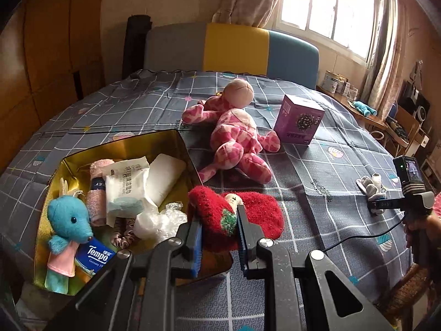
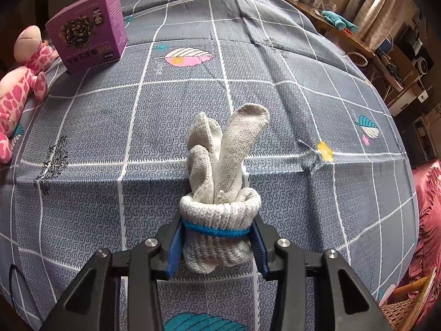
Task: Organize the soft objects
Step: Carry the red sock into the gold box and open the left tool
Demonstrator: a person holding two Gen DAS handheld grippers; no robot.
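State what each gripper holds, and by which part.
Left gripper: red fuzzy sock, pinched at its middle. Right gripper: rolled white knit gloves, gripped at the blue-banded cuff end.

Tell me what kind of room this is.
Most likely a home bedroom: a bed under a checked bedsheet with a padded headboard, a curtained window, and a cluttered side desk.
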